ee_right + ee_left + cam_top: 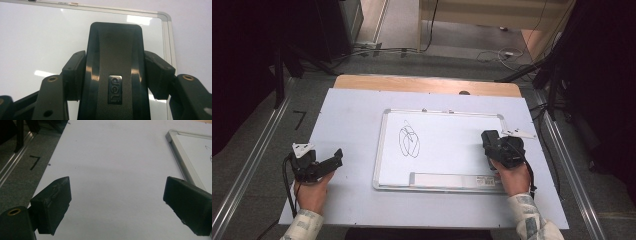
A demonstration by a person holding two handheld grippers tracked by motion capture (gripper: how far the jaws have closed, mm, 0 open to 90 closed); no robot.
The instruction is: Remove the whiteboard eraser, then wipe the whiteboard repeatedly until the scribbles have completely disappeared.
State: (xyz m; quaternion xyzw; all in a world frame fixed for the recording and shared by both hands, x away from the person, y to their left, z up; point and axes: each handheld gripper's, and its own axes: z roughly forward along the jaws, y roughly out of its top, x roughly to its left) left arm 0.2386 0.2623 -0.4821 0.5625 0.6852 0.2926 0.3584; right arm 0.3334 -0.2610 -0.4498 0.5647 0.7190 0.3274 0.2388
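Black eraser (pixel 115 72) clamped inside right claw (pixel 115 75).

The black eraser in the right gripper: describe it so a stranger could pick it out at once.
Start at the whiteboard lying on the pale table sheet, then go to its right edge, where the right gripper is shut on the eraser. It is the glossy black moulded block with a small "deli" badge, far from the black scribble near the board's middle.

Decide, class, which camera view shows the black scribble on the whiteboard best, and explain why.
The high view: the whole scribble sits unobstructed on the whiteboard. The left gripper view catches just a fragment at its right edge. In the right gripper view, the eraser held by the right tool faces bare board.
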